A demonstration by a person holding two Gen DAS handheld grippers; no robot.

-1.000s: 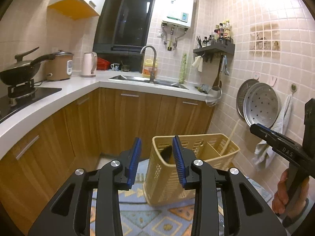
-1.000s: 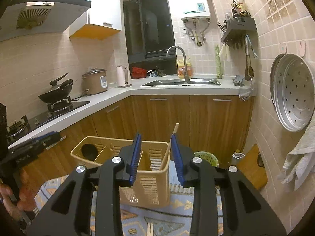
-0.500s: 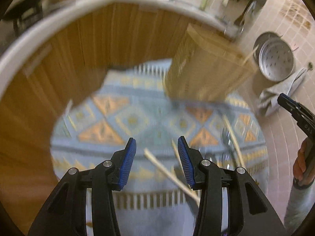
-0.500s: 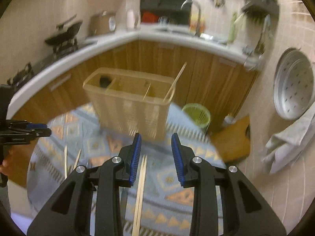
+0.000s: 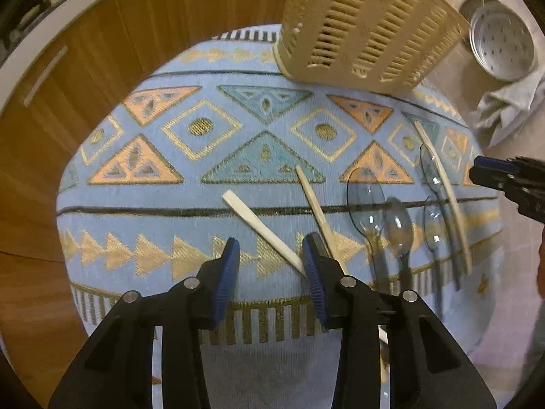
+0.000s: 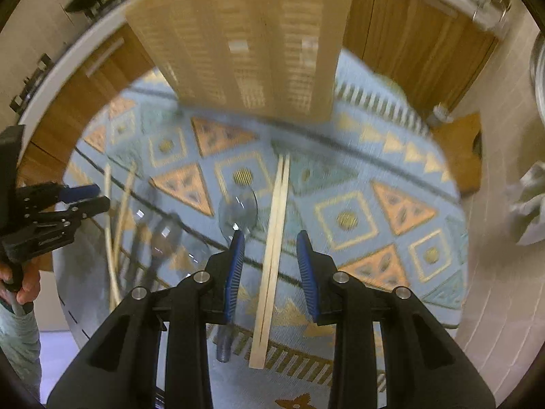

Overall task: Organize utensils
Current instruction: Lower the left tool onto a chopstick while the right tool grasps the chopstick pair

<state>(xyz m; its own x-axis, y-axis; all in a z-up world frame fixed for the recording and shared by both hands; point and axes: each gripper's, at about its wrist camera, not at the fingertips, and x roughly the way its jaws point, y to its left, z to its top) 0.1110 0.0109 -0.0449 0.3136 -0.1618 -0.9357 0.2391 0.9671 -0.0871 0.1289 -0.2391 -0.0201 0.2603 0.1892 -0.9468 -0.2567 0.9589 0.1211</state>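
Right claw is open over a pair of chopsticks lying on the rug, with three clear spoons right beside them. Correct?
Not quite. The right claw is open over the pair of chopsticks on the rug, but the right wrist view shows only one clear spoon right beside them. The other spoons lie farther off, toward the left claw.

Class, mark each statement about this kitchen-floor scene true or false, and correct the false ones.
1. A pair of chopsticks lies between the right gripper fingers. True.
2. The left gripper clamps a spoon. False: it is open, holding nothing.
3. The clear spoons lie on the rug. True.
4. The basket lies tipped over. False: it stands upright on the rug.
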